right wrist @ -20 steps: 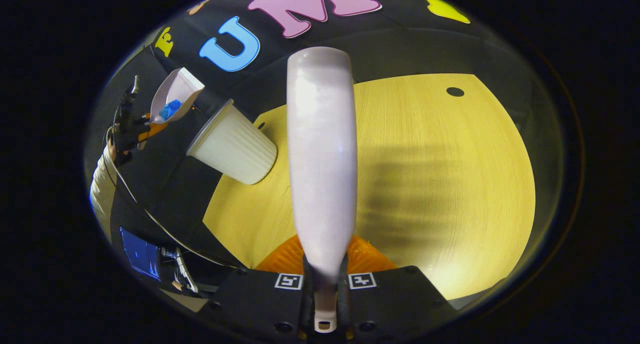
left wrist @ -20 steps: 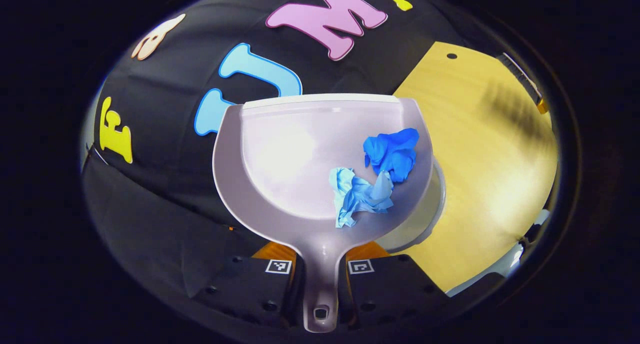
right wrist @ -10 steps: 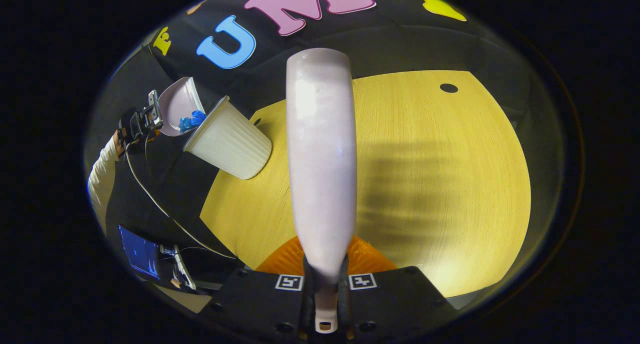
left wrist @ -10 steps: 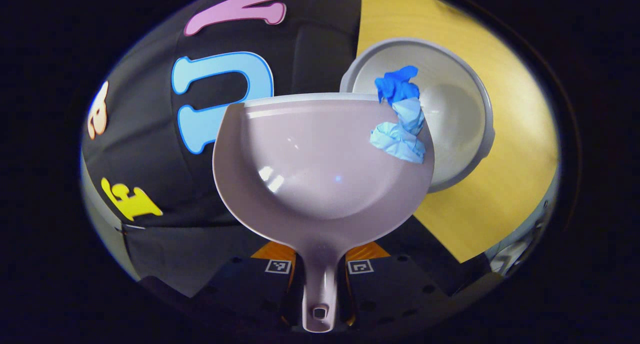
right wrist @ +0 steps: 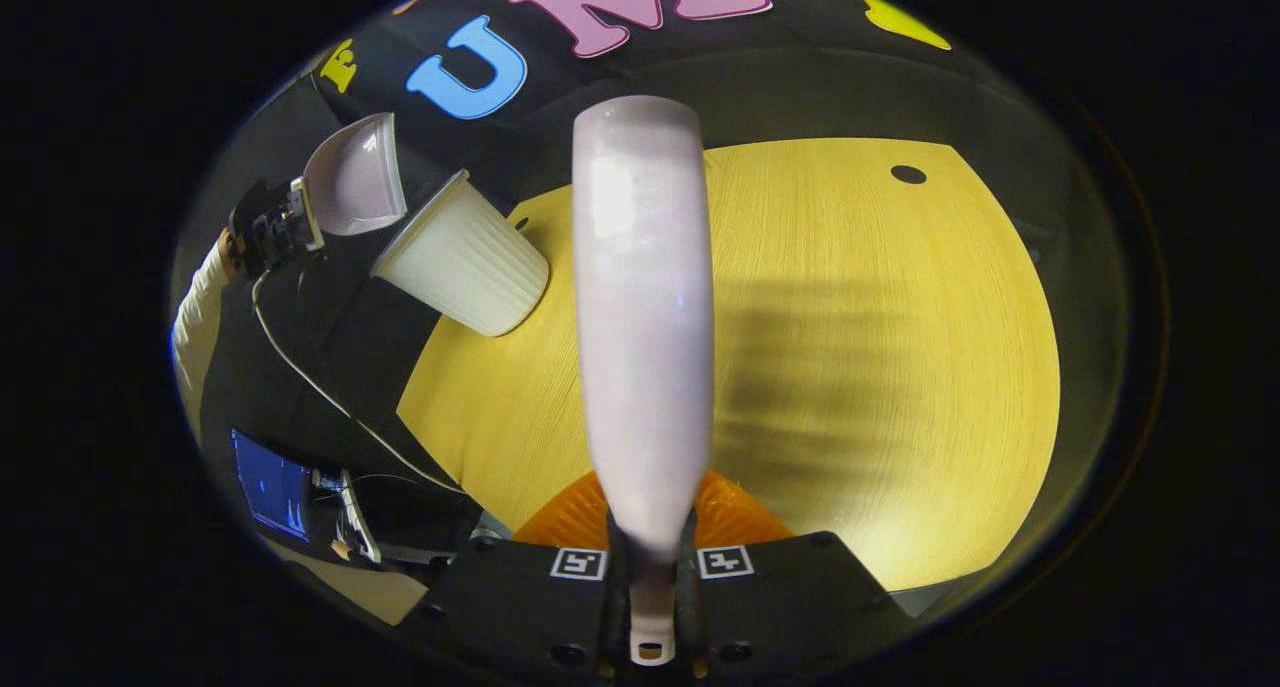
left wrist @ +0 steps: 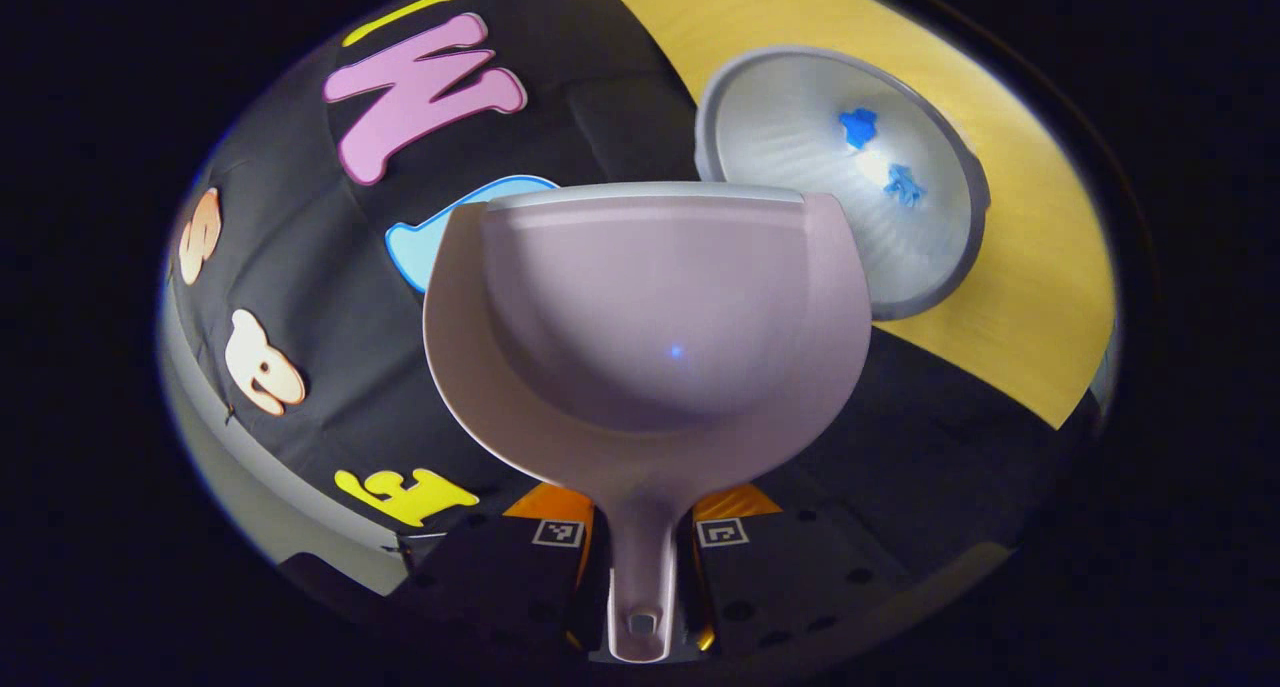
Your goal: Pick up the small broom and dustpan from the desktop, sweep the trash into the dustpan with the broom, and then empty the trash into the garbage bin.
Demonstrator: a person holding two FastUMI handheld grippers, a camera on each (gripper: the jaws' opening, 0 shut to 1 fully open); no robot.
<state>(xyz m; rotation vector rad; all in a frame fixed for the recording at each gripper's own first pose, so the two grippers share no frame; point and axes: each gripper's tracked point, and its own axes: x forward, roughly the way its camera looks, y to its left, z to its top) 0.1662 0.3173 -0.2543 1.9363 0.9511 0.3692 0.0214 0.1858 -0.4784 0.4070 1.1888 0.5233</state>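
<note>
No readable brand or label on the task's things; small square black-and-white markers sit on the bodies of both tongs.

Left tongs (left wrist: 640,557): closed on the dustpan (left wrist: 650,317) handle, one finger each side. Dustpan pale lilac plastic, rounded scoop with a flat lighter front lip, handle end with a small hole. Scoop bare inside. It hangs just beside the rim of the garbage bin (left wrist: 800,117), overlapping it at the near edge. Bin is white, round, ribbed on the outside; two blue scraps of trash (left wrist: 880,157) lie at its bottom.

Right tongs (right wrist: 648,587): closed on the stem of the small broom (right wrist: 645,307), held up over the bench (right wrist: 880,367). Broom back is a long, smooth, pale lilac paddle, hole at the handle end.

In the right gripper view the bin stands at the bench's far left edge, the dustpan tilted beside its mouth, held by the left tongs and a white sleeve (right wrist: 195,317).

Bench: light yellow wood grain, one dark round hole (right wrist: 908,174) near the far right. Black cloth walls behind.
</note>
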